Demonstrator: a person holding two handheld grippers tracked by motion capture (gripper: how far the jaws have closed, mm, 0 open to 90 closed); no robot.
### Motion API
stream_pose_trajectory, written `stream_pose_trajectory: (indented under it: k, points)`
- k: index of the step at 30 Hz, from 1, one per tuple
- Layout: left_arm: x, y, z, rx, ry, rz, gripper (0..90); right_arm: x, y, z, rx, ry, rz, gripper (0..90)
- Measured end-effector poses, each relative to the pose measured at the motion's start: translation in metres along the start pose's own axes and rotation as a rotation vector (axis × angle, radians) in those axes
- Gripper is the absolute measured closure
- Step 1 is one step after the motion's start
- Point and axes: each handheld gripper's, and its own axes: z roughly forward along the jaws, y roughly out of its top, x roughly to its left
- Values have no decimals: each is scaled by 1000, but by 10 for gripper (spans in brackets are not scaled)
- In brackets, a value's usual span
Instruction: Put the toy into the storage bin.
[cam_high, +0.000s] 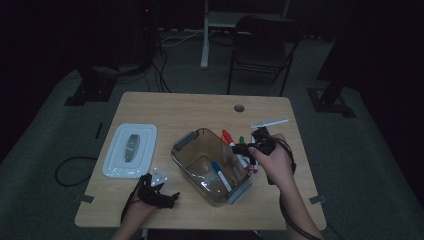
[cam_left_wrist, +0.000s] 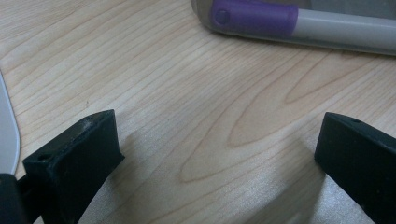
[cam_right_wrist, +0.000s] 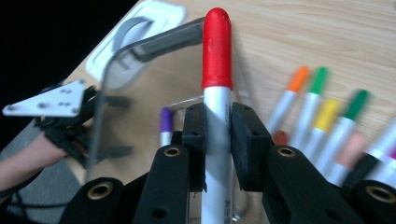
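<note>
Wooden table (cam_high: 200, 107) bearing clear bin (cam_high: 210, 165); white lid (cam_high: 130, 150) lying left of bin. Left gripper (cam_left_wrist: 219, 144) resting beside bin, jaws gaping, gripping nothing. Right gripper (cam_right_wrist: 218, 135) clamping red-capped marker (cam_right_wrist: 217, 84) over bin's right edge.

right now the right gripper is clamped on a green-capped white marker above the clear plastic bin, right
Not quite: the cap is red, not green. The right gripper view shows the right gripper shut on a red-capped white marker, held above the clear plastic bin. Green-capped markers lie on the wooden table.
</note>
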Motion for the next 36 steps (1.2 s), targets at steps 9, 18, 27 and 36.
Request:
stream_pose_trajectory:
  k: [9, 18, 27, 36]
  points:
    - [0, 0, 0, 1, 0, 1, 7, 36, 15, 51, 113, 76, -85, 763]
    - [0, 0, 0, 1, -1, 0, 7, 43, 14, 91, 225, 103, -96, 763]
    - [0, 0, 0, 0, 0, 0, 7, 48, 6, 138, 374, 121, -92, 763]
    - [0, 0, 0, -1, -1, -1, 7, 46, 0, 158, 436, 126, -67, 763]
